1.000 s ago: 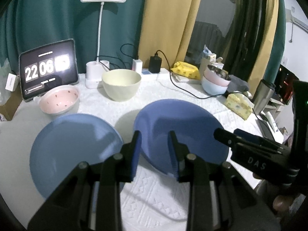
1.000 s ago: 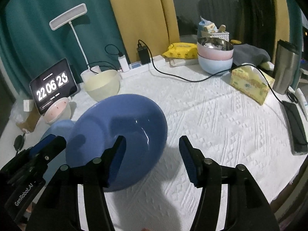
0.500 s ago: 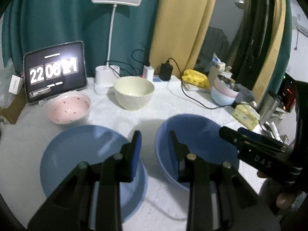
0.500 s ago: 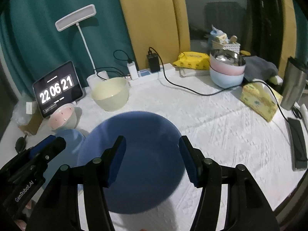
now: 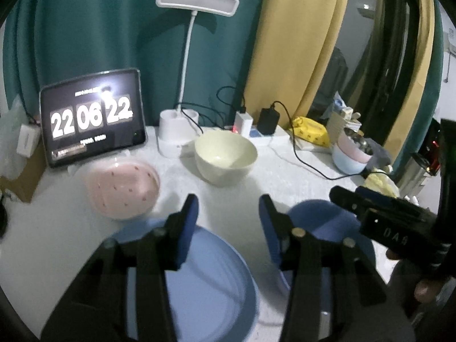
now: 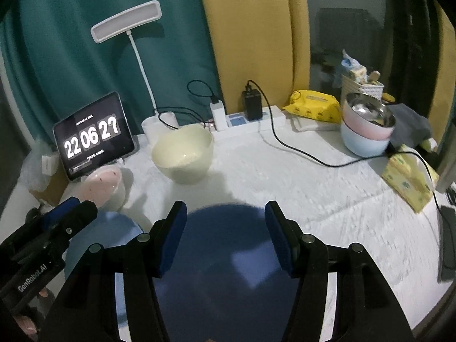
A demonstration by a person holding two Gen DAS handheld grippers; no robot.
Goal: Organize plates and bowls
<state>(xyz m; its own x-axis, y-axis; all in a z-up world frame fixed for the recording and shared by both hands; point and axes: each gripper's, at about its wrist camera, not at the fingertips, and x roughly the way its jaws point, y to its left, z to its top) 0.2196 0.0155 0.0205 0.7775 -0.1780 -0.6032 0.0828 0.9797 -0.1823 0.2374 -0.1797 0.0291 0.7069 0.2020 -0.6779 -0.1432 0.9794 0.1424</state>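
A dark blue plate (image 6: pixel 228 270) lies on the white tablecloth under my right gripper (image 6: pixel 225 233), which is open above it; the plate also shows in the left wrist view (image 5: pixel 322 222). A light blue plate (image 5: pixel 199 279) lies beneath my open, empty left gripper (image 5: pixel 228 222); in the right wrist view it (image 6: pixel 114 233) is at the left. A pink dotted bowl (image 5: pixel 122 191) and a cream bowl (image 5: pixel 225 156) stand further back.
A tablet clock (image 5: pixel 91 119) and a white desk lamp (image 5: pixel 182 131) stand at the back. A power strip with cables (image 6: pixel 248 119), stacked bowls (image 6: pixel 367 131), a yellow pack (image 6: pixel 313 105) and a tissue box (image 6: pixel 407 182) are at the right.
Both grippers pulled back and up. The dark blue plate, tilted a second ago, now lies flat beside the light blue plate. The left jaws have opened wider.
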